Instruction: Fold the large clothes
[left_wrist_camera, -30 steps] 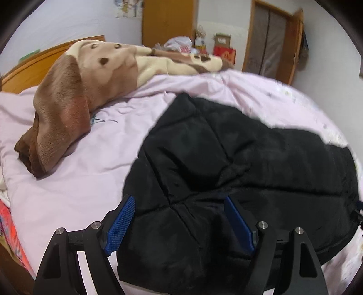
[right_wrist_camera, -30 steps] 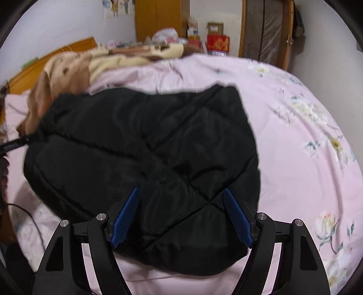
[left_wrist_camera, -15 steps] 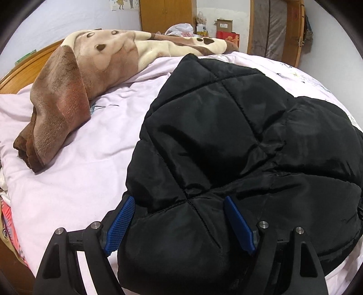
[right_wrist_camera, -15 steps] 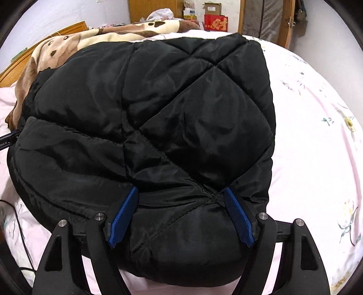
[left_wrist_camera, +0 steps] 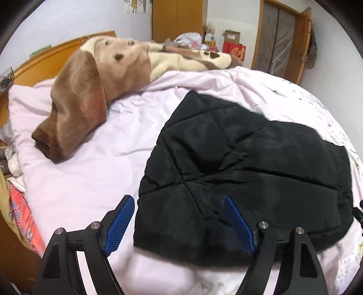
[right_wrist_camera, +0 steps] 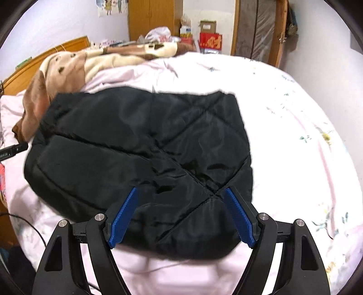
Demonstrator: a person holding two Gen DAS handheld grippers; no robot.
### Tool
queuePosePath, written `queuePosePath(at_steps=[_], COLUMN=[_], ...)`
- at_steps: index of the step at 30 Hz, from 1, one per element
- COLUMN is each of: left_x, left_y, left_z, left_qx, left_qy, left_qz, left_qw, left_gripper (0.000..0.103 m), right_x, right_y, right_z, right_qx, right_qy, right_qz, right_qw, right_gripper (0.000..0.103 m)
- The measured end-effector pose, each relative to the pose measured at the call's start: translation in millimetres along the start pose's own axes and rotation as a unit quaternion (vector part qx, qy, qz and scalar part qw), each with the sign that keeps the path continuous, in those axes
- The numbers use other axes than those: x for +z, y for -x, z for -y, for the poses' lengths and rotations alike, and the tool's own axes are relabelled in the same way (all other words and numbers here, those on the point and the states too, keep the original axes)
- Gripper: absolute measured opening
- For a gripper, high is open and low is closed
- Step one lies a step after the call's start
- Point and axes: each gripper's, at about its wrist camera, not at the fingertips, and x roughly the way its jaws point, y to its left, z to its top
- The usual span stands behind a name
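Note:
A black quilted puffer jacket (left_wrist_camera: 245, 168) lies folded in a thick bundle on the pink bed; it also shows in the right wrist view (right_wrist_camera: 145, 145). My left gripper (left_wrist_camera: 179, 217) is open and empty, hovering over the jacket's near left corner. My right gripper (right_wrist_camera: 181, 211) is open and empty, hovering over the jacket's near right edge. Neither gripper holds fabric.
A brown and cream plush blanket (left_wrist_camera: 90, 90) lies heaped at the bed's far left by the wooden headboard (left_wrist_camera: 45, 61). The pink floral bedsheet (right_wrist_camera: 306, 147) spreads to the right. A cable (right_wrist_camera: 29, 227) hangs at the near left. Boxes and a wardrobe (left_wrist_camera: 177, 20) stand behind.
Both grippers pressed in low over the jacket half a second ago and have since pulled up and back. The jacket stays on the bed.

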Motion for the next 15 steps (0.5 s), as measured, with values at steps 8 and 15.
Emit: queuePosePath(at_steps=[8, 15], left_x=[-30.6, -59.7], left_y=[86.9, 140.8], left_z=[23.3, 48.8], left_qx=[-0.013, -0.021], left_qy=[-0.016, -0.031], left_qz=[0.026, 0.040], left_qw=[0.9995, 0.9985], left_gripper=[0.082, 0.082], right_x=[-13.4, -21.2], right_y=[83.6, 131.8], right_z=[-18.0, -35.4], right_qx=[0.003, -0.025], right_qy=[-0.043, -0.038], right_qz=[0.037, 0.059], right_qw=[0.998, 0.997], right_gripper=[0.078, 0.078])
